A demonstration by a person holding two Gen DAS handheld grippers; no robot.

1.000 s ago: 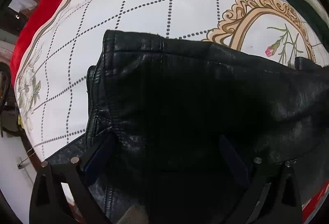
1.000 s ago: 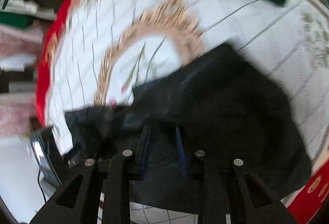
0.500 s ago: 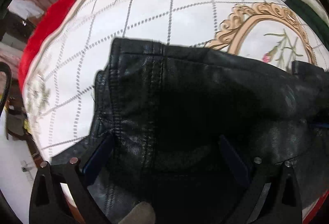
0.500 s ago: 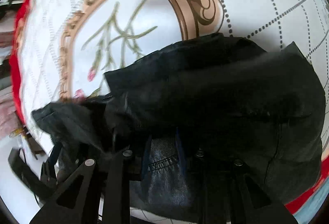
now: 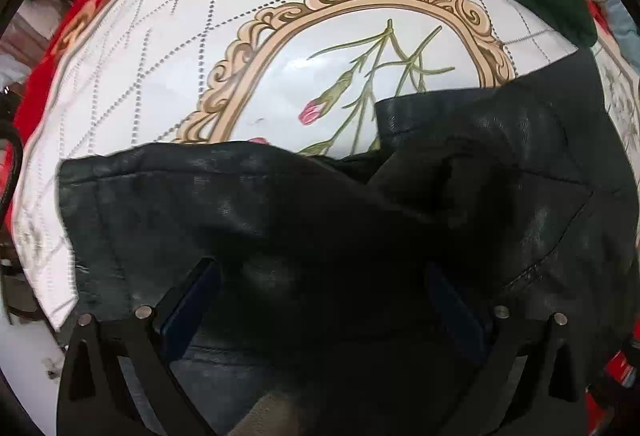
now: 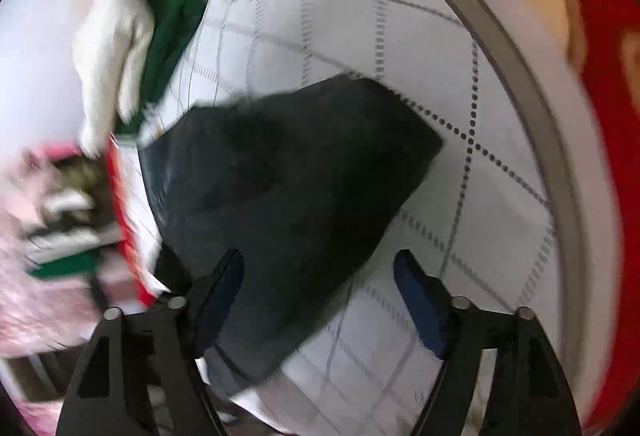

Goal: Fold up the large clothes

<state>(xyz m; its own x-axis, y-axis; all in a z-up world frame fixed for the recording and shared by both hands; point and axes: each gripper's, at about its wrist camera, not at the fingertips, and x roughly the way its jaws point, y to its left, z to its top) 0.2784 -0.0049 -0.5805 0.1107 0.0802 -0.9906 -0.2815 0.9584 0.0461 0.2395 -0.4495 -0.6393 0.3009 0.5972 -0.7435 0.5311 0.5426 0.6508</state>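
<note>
black leather jacket (image 5: pixel 304 220) lies bunched on a bed cover (image 5: pixel 192 48) printed with a dotted grid and a gold-framed flower. part of the garment is doubled over itself; one flap (image 5: pixel 500 140) sits over the flower panel toward the right of the left wrist view, with a gap of bare cover between the two lobes.

left hand-held gripper (image 5: pixel 320 300): jaws spread wide, pointing down into the leather. the material fills the space between the pads, but whether they press on it cannot be told; it looks more like a hover or a flattening push than a pinch.

right hand-held gripper (image 6: pixel 320 296): its jaws have just been opening and now stand apart. a corner of the jacket (image 6: pixel 288 196) lies between them, against the left pad only, not pinched. this view is heavily blurred.

risks, as judged:
- leather is stiff and springy; the released fold may spring back open with nothing weighting it.
- the right jaws are close over the corner; pulling away at speed could snag it and drag the fold askew.
- the green and white clothes (image 6: pixel 160 36) nearby lie close to the jacket edge; a sweep could catch them.
- uneven lobes suggest a crooked final fold unless the edges are squared first.
</note>
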